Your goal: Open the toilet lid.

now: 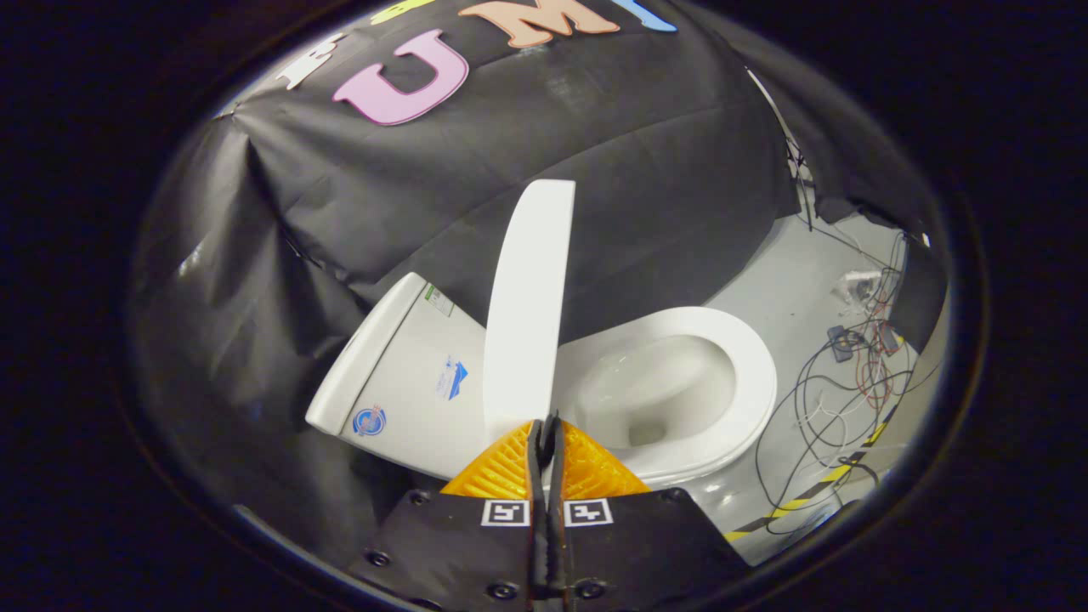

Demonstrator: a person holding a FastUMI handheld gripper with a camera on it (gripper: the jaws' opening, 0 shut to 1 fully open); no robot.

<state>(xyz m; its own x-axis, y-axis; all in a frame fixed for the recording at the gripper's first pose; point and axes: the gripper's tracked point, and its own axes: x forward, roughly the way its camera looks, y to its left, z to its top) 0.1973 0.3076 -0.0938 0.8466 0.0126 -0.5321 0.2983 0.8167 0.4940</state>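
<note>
The white toilet lid (527,306) stands raised, seen nearly edge-on, between the tank (399,374) and the open seat ring (752,357). The bowl (654,391) shows inside the ring. My gripper (545,422) is shut, its two fingers pressed together with nothing between them. The fingertips sit right at the lid's near end; I cannot tell whether they touch it. The lid leans toward the tank side.
Black cloth hangs behind and beside the toilet. Loose cables and small boxes (850,374) lie on the grey floor (790,280) beyond the seat. A yellow-and-black striped tape (816,489) runs along the floor near the bowl's base.
</note>
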